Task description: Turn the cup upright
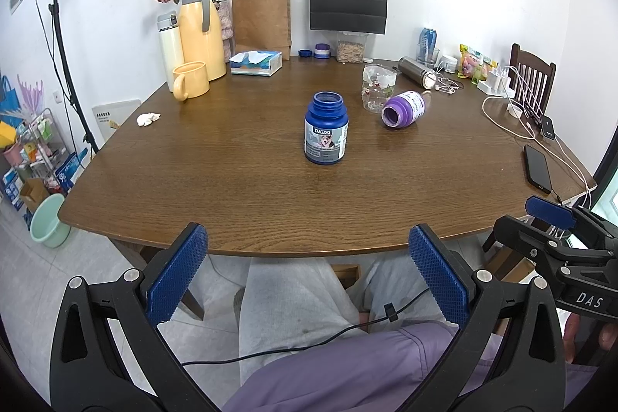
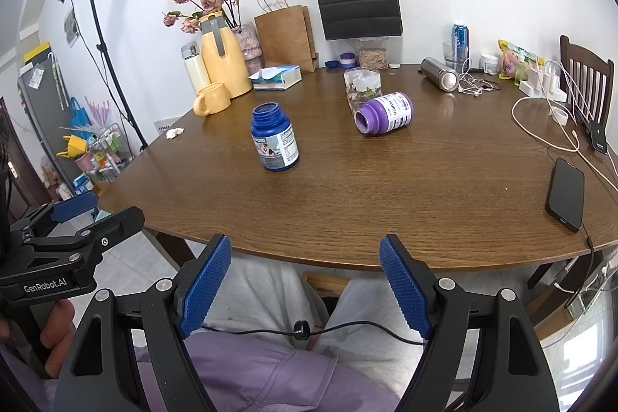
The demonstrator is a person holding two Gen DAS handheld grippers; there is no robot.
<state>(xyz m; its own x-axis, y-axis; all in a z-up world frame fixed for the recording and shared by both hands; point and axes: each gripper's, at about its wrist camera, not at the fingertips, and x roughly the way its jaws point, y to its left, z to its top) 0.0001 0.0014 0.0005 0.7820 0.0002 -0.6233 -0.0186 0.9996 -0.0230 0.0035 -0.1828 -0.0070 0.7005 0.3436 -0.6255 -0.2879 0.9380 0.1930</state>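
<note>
A clear glass cup [image 1: 377, 87] [image 2: 361, 85] with a flower print stands on the brown table [image 1: 231, 180] at mid right; it seems to rest mouth down. Just in front of it a purple bottle [image 1: 403, 109] [image 2: 384, 112] lies on its side, mouth toward me. An uncapped blue bottle [image 1: 326, 130] [image 2: 275, 138] stands upright at the table's middle. My left gripper [image 1: 308, 238] and right gripper [image 2: 306, 246] are both open and hold nothing. They hover side by side before the table's near edge, above a person's lap, well short of the cup.
A yellow mug [image 1: 189, 80], yellow jug, tissue box and paper bags line the far left and back. A steel flask [image 1: 417, 70], earphones, white cables and a black phone [image 2: 566, 194] occupy the right side. A chair stands at far right.
</note>
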